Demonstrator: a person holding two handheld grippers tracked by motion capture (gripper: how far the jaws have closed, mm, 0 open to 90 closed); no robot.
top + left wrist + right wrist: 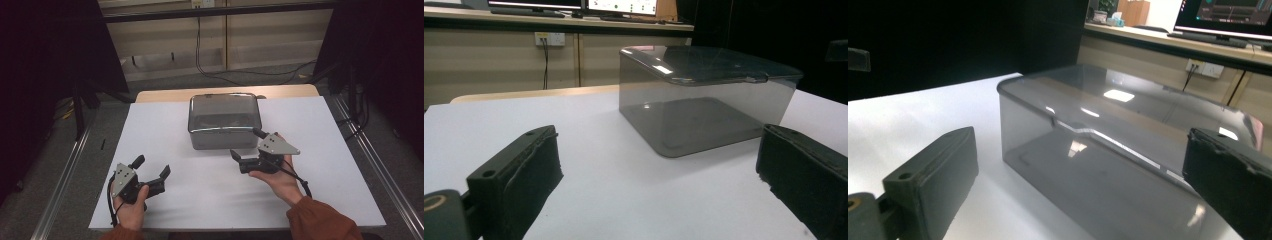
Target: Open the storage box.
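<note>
A smoky grey see-through plastic box with its lid on (223,120) stands at the back middle of the white table top (165,135). My left gripper (151,167) rests open near the front left, well short of the box (704,95), with nothing between its jaws. My right gripper (246,143) is open at the box's front right corner, its jaws spread beside the box's (1108,145) wall without touching it. A hand holds each gripper from below.
The white top lies on a wooden table (225,93) with metal rails (65,175) along both sides. Cables (235,75) trail on the floor behind. A wall socket (550,38) and monitors (624,6) sit on a far bench.
</note>
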